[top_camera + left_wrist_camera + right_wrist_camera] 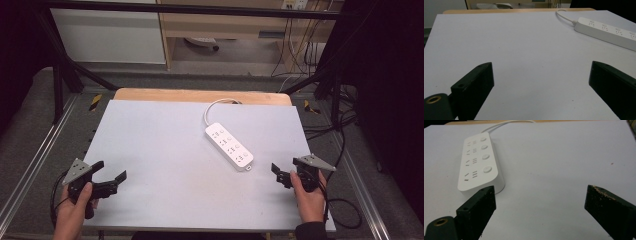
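Note:
A white power strip [229,146] with several sockets and round switches lies slantwise on the pale table mat [165,150], right of centre. Its white cable [212,107] loops off toward the back edge. A hand holds my left gripper [111,170] open at the mat's front left, with nothing between its jaws. At the front right another hand holds my right gripper [285,166], also open and empty, a short way right of the strip's near end. In the left gripper view the strip [609,32] lies far right. In the right gripper view the strip [479,162] lies ahead and left of the left jaw.
The mat rests on a wooden tabletop [200,95] inside a black metal frame [65,70]. Black cables [345,205] trail on the grey floor at right. Beyond the table stand a white cabinet [110,35] and a wooden desk [225,25].

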Motion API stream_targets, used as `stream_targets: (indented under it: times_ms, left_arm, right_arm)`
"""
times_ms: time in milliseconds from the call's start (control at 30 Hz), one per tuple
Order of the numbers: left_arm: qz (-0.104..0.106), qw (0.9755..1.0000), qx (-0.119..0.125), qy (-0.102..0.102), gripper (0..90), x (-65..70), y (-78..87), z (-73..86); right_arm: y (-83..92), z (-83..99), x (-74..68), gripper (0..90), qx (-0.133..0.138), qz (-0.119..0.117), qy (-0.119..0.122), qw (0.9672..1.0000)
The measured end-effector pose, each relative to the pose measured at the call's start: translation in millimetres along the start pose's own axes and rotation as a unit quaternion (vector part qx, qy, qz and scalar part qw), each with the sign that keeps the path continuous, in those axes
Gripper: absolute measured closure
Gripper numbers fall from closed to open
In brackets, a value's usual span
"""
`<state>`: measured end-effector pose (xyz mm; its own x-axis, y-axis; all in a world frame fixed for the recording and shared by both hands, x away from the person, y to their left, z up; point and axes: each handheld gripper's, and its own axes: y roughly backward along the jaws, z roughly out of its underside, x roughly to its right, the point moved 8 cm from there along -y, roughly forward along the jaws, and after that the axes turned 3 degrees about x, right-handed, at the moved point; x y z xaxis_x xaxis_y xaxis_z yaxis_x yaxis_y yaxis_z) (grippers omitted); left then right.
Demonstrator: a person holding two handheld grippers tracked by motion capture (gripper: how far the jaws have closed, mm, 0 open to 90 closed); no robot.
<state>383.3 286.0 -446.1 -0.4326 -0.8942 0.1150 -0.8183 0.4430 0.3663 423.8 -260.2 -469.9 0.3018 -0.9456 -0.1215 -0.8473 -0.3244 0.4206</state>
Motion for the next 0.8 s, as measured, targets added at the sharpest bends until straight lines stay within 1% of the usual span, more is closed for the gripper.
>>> stream_targets:
  times_ms: [33,67,100,133,167,267,367,467,633,733,767,800]
  left_arm:
    - [-0.001,1.0,-0.001,-0.001,5.9,-0.1,-0.3,0.1]
    - [-0.001,1.0,0.002,-0.001,5.9,0.2,-0.1,-0.5]
    - [-0.001,1.0,0.004,-0.002,5.9,0.9,0.5,-1.1]
    - [-0.002,1.0,0.006,-0.005,5.8,1.2,1.2,-1.6]
    - [-0.005,1.0,0.005,-0.004,5.6,2.0,1.6,-1.2]
    - [-0.009,0.9999,0.005,-0.006,5.6,2.1,1.1,-1.3]
    - [-0.007,0.9999,0.005,-0.009,5.6,2.5,0.5,-1.6]
    - [-0.003,0.9999,0.007,-0.007,5.6,2.4,0.6,-1.8]
    - [-0.004,0.9999,0.011,-0.005,5.4,1.3,1.5,-3.0]
    - [-0.002,0.9999,0.013,-0.006,5.2,2.2,1.6,-3.7]
    - [-0.002,0.9999,0.013,-0.006,5.2,2.4,1.4,-3.8]
    - [-0.003,0.9999,0.012,-0.007,5.2,2.9,1.3,-3.8]
  right_arm:
    - [-0.5,-2.3,0.3,9.0,0.015,0.007,0.014,0.9998]
    - [-0.5,-2.3,0.3,9.0,0.015,0.007,0.014,0.9998]
    - [-0.6,-3.5,-0.7,8.4,0.022,0.009,0.02,0.9995]
    - [-0.4,-3.8,-2.5,8.1,0.021,0.004,0.03,0.9993]
    - [0.0,-3.4,-2.9,7.7,0.019,0.006,0.031,0.9993]
    - [0.8,-3.6,-2.9,7.2,0.018,0.005,0.034,0.9993]
    - [3.2,-5.2,-1.8,6.5,0.023,0.007,0.036,0.9991]
    - [3.7,-6.3,-1.4,6.1,0.024,0.01,0.037,0.999]
    - [5.4,-9.9,-3.3,5.0,0.028,0.009,0.033,0.999]
    - [7.9,-12.4,-4.5,4.5,0.027,0.009,0.037,0.9989]
    - [8.7,-13.1,-4.8,4.3,0.027,0.009,0.036,0.999]
    - [10.5,-14.7,-5.8,3.7,0.024,0.008,0.026,0.9994]
